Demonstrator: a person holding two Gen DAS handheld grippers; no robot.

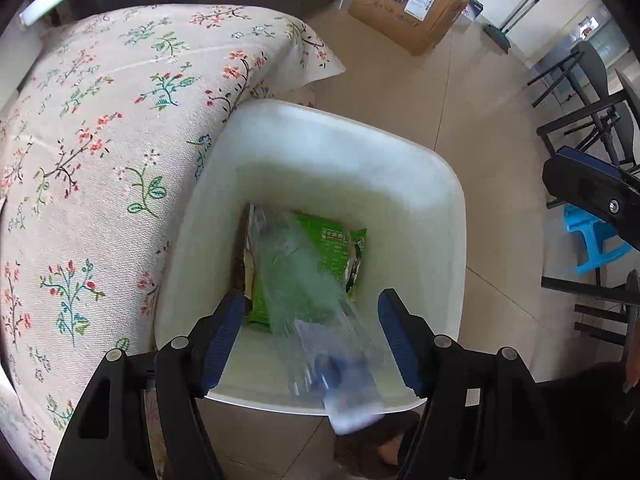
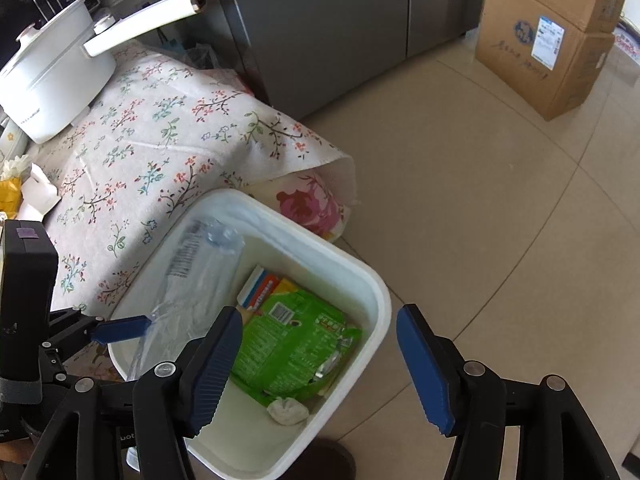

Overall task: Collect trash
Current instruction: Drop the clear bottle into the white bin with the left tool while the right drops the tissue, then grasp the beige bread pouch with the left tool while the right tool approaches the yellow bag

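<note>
**Bottle dropping into the bin**

As the clear plastic bottle (image 1: 320,320) falls blurred over the white bin (image 1: 420,160), I read it as light, crushable, slick; best gripped mid-body. Left gripper (image 1: 312,340) and right gripper (image 2: 320,364) both gape, released.

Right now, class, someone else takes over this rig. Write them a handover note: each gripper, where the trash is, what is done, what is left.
Left gripper: open above the white plastic bin. The clear plastic bottle shows blurred between its fingers, unclamped, apparently dropping in.
Right gripper: open, empty, over the bin.
In the bin: green foil snack packet, crumpled white tissue, small red-and-white box.
Done: those three binned; the bottle nearly.
Left: the crumpled white paper and yellow wrapper on the floral-cloth table look like trash; check them next.
</note>
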